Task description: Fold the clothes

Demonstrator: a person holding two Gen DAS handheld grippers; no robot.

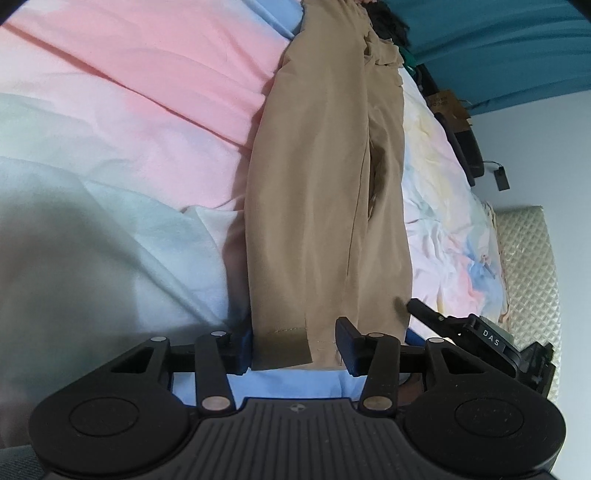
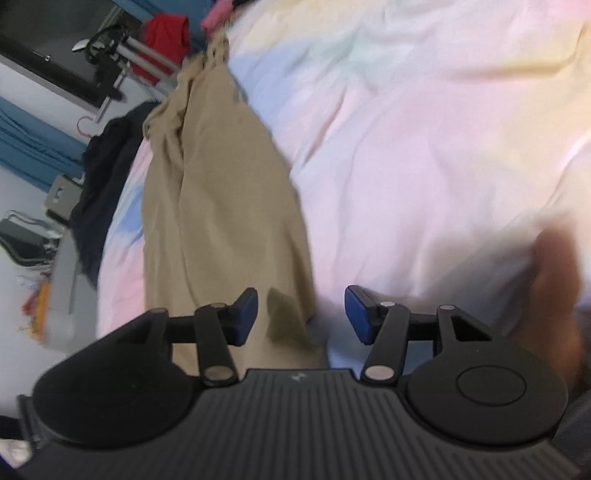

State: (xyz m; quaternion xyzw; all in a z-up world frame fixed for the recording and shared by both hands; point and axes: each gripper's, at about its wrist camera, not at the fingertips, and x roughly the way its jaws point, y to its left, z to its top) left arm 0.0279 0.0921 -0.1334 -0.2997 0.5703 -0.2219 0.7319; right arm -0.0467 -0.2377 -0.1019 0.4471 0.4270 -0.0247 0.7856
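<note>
Left wrist view: your left gripper (image 1: 295, 345) sits right at the hem end of the tan trousers (image 1: 325, 192), which run lengthwise up the frame toward 12 o'clock on the pastel bedsheet (image 1: 129, 122).
Left jaws: spread, with the hem (image 1: 282, 345) lying between the pads; the 9 o'clock pad touches or nearly touches the cloth edge, the 3 o'clock one stands clear, so you're not pinching anything.
Right wrist view: blurry, but your right gripper (image 2: 301, 314) is over the same trousers (image 2: 221, 192), near the leg's 3 o'clock edge.
Right jaws: also spread, a dark fold of cloth at the leg's end (image 2: 284, 314) between them, nothing clamped that I can see.
Where the trousers are: flat on the bed, legs stacked one over the other, waistband (image 1: 343, 22) far off at 12 o'clock.
How they'll handle: light, soft, floppy. I'd guess the thin fabric slips and droops, so the layers may slide apart if you only catch the top one.
Where to grab: I'd take the hem at both corners, one gripper each, biting through both legs.
Other stuff: dark clothes pile (image 2: 110, 166) at 9 o'clock in the right view, off the bed edge.
</note>
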